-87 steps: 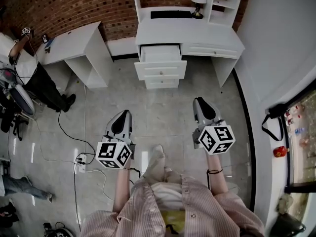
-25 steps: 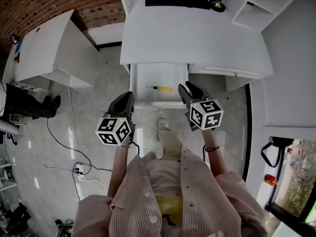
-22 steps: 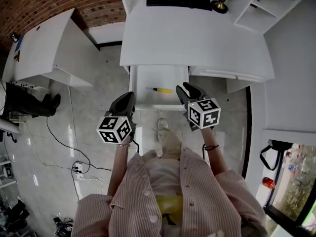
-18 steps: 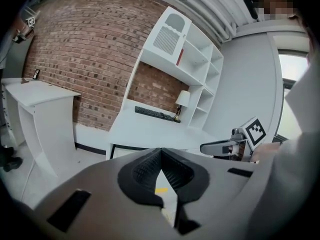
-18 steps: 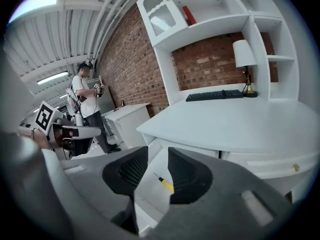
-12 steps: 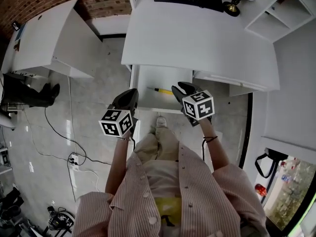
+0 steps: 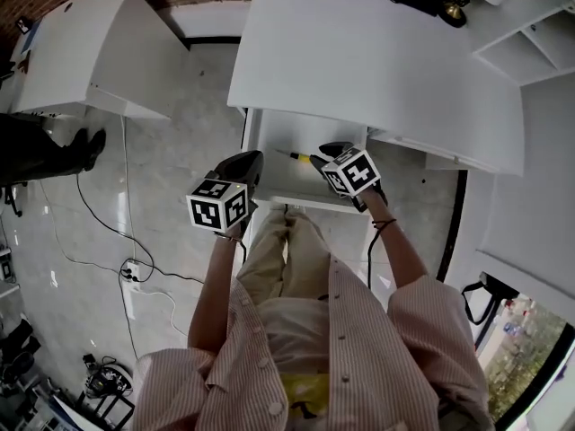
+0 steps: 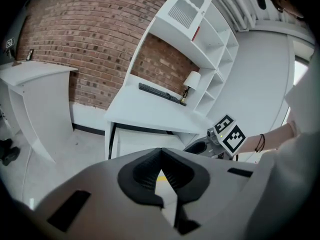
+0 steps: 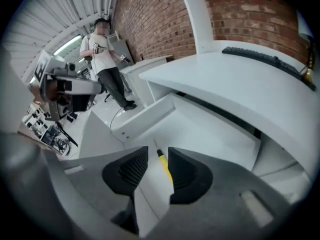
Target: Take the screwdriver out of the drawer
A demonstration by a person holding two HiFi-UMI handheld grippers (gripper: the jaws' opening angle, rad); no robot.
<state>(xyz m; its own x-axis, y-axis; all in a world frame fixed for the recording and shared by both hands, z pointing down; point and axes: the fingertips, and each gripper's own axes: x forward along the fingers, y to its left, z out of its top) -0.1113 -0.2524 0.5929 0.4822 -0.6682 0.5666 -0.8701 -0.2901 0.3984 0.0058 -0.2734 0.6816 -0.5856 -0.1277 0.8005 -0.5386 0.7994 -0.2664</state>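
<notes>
Alignment matters most here: the right claw [image 9: 157, 153] stands open, and the yellow-handled screwdriver [image 9: 164, 168] shows in the gap between its jaws, lying ungripped on the floor of the open drawer [image 9: 205, 129]. By my judgement it should sink until the pads flank the handle squarely, then close before lifting. The left claw [image 8: 161, 154] is closed on nothing, at 9 o'clock of the tool in the head view. Half a second earlier the right claw was short of the handle, at its 3 o'clock.
</notes>
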